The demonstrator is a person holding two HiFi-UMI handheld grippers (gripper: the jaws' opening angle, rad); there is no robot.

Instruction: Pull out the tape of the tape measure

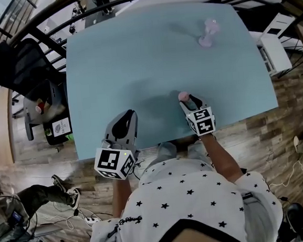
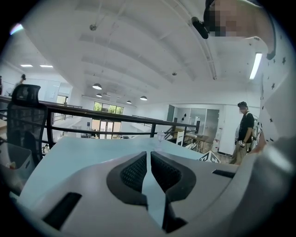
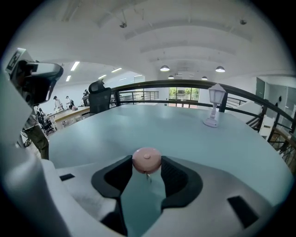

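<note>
While the left gripper [image 1: 129, 114] hovers nearly level at the pale blue table's [image 1: 150, 49] near edge, jaws pressed together and empty, the right gripper [image 1: 184, 98] tilts downward. Its jaws clasp the small round pink tape measure [image 3: 147, 159] at their tips, low over the table.

tape measure [image 1: 182, 95] on table [image 1: 136, 66], near edge; lamp [image 1: 208, 34] far behind, rightward

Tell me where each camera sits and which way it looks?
Head view: on the person's head, looking steeply down at the blue table; shows starry shirt, left tool, right tool.
Left gripper view: on the left tool, facing across the table; shows its shut jaws.
Right gripper view: on the right tool, facing the lamp; its jaws grip the tape measure.
Shared: head view and right gripper view show tape measure and lamp.
</note>
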